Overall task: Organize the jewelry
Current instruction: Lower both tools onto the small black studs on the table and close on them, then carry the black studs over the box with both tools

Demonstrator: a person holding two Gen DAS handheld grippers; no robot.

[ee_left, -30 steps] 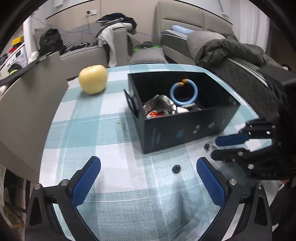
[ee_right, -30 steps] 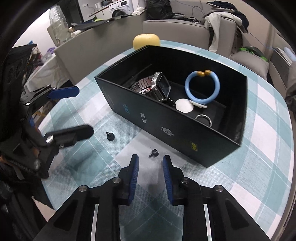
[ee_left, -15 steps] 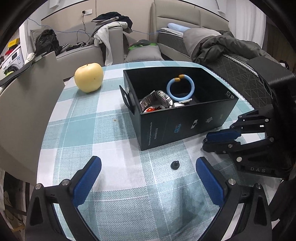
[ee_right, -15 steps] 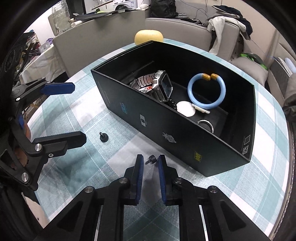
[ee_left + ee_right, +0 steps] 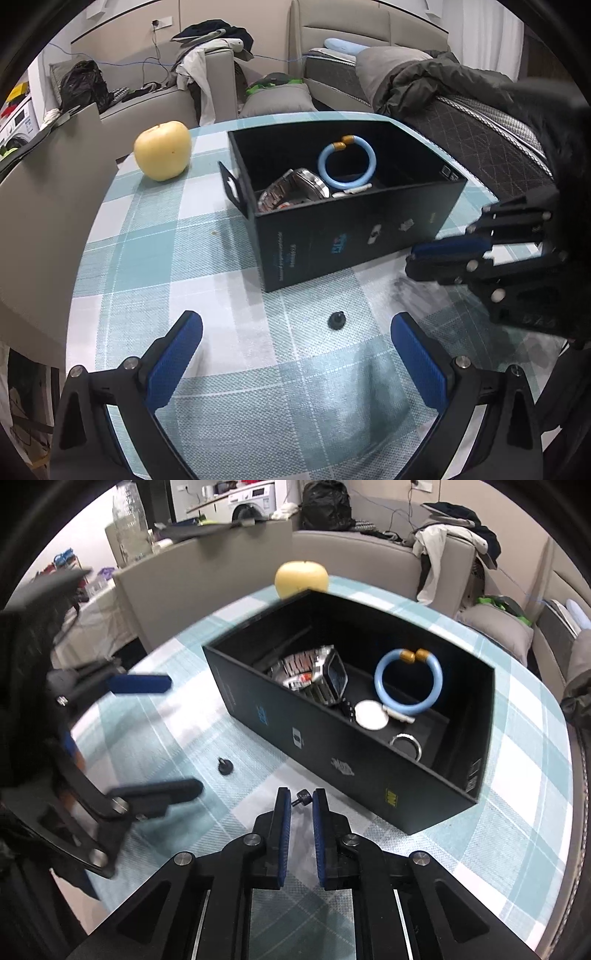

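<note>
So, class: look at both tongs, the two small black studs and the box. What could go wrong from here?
1. The right tongs pinch the tiny black stud only at their tips; it may slip out on the way up.
2. The black box wall stands close ahead, so the tongs could clip it.
3. The second stud lies loose between the open left tongs and could get knocked away.

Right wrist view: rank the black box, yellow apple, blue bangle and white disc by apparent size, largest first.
1. black box
2. blue bangle and yellow apple: look alike, and the apple sits farther off, so unranked
3. white disc
</note>
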